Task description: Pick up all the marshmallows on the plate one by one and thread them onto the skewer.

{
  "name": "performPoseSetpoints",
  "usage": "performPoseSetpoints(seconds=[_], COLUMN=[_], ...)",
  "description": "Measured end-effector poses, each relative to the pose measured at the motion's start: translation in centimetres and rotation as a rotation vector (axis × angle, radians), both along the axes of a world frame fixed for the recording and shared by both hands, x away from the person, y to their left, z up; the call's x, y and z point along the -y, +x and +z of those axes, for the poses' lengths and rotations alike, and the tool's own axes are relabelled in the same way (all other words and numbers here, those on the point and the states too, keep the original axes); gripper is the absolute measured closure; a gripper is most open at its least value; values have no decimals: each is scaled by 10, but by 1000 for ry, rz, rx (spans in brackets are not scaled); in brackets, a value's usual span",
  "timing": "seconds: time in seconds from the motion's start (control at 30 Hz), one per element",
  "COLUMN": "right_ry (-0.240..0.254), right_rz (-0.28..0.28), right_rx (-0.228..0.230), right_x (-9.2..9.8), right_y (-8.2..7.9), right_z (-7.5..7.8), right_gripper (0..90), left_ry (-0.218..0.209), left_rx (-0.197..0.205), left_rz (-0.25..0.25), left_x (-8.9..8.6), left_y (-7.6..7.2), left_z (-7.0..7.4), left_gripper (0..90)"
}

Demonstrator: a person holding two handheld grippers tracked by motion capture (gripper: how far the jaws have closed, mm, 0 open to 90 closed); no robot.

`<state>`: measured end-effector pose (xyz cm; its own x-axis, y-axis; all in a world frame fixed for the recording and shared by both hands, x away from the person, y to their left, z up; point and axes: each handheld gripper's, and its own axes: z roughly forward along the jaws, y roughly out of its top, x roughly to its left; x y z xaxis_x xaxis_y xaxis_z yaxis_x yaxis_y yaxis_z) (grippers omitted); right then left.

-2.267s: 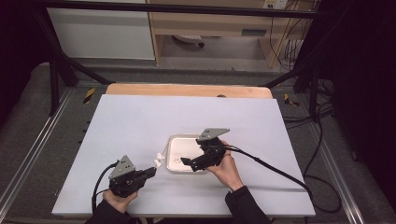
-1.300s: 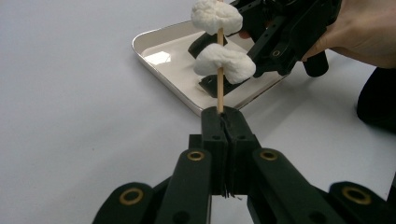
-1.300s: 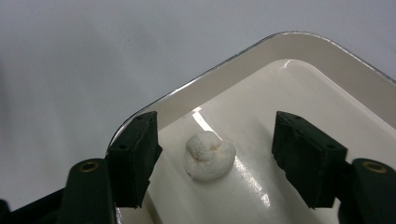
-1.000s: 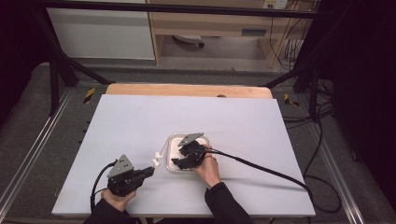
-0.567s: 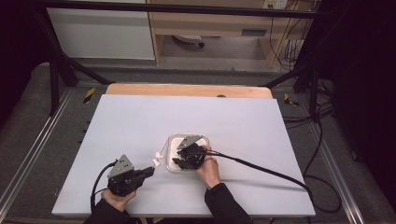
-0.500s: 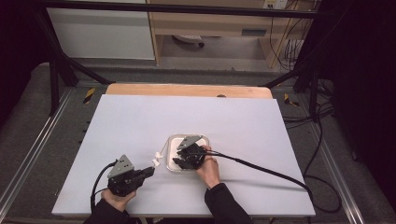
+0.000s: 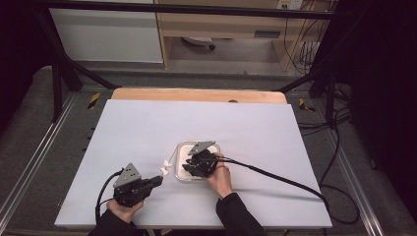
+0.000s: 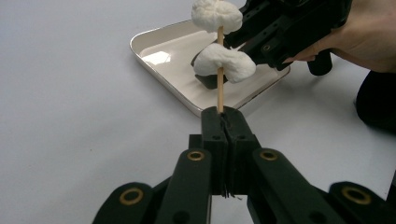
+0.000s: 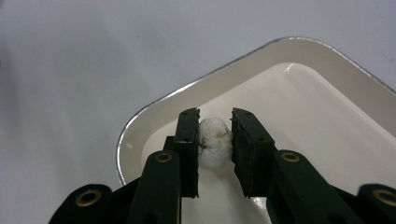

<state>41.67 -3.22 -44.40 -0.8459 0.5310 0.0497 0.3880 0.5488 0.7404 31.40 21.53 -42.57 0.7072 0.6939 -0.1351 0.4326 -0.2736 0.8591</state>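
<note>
Over the white tray (image 9: 140, 122), a marshmallow (image 9: 215, 142) is being pinched by the right gripper (image 9: 214, 140), jaws nearly closed; over-squeezing risks tearing it. A wooden skewer (image 8: 219, 88) carrying two marshmallows (image 8: 223, 63) is being clamped by the left gripper (image 8: 226, 125), and could be snapped or missed.

The tray (image 7: 183, 147) sits on the table (image 7: 246, 128) toward its near edge, about midway across. The right gripper (image 7: 189, 169) reaches into the tray over a marshmallow (image 9: 215, 143). The left gripper (image 7: 158, 180) lies left of the tray, nearer the front edge (its skewer (image 8: 219, 88) pointing trayward).
</note>
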Motion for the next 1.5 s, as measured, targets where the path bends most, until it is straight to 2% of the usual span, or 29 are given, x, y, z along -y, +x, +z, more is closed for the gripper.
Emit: performPoseSetpoints(seconds=[0.33,0.7,1.13,1.5], right_ry=[80,198,308,371], right_rz=[23,22,16,7], right_rx=[-2,-21,-27,-28], right_x=[13,39,58,68], right_y=[-4,-11,-15,-15], right_z=[27,51,80,97], right_gripper=[736,737,738,744], left_ry=[-2,-1,-2,1], left_rx=[3,9,9,10], left_rz=[-10,-21,-36,-51], left_x=[2,5,8,13], left_y=[-1,-2,-4,-6], left_z=[0,0,0,0], left_gripper=[883,883,883,883])
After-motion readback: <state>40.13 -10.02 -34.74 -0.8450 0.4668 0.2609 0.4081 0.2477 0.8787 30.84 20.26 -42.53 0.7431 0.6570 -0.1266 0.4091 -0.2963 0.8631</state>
